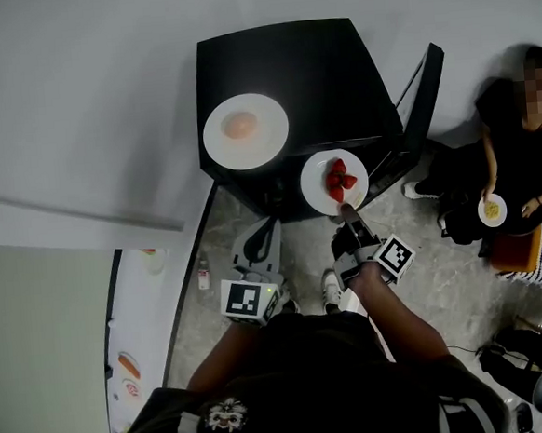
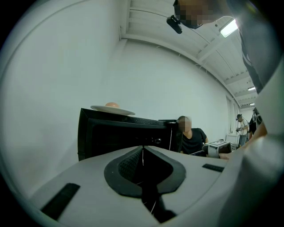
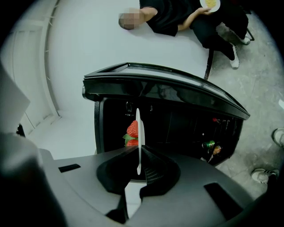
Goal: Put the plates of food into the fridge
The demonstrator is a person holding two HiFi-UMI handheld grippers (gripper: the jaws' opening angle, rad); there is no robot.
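A white plate of strawberries (image 1: 334, 182) hangs at the front edge of the black mini fridge (image 1: 287, 60), and my right gripper (image 1: 344, 211) is shut on its near rim. In the right gripper view the plate (image 3: 138, 128) shows edge-on between the jaws, with the strawberries (image 3: 132, 132) before the fridge's dark open inside (image 3: 177, 124). A second white plate with a pale round food (image 1: 244, 129) rests on the fridge top. My left gripper (image 1: 272, 224) is shut and empty, low in front of the fridge; its own view shows that plate (image 2: 113, 109) above it.
The fridge door (image 1: 425, 91) stands open to the right, with cans in its shelf (image 3: 208, 145). A seated person at the far right holds a small plate (image 1: 492, 209). A small bottle (image 1: 203, 277) stands on the floor at the left.
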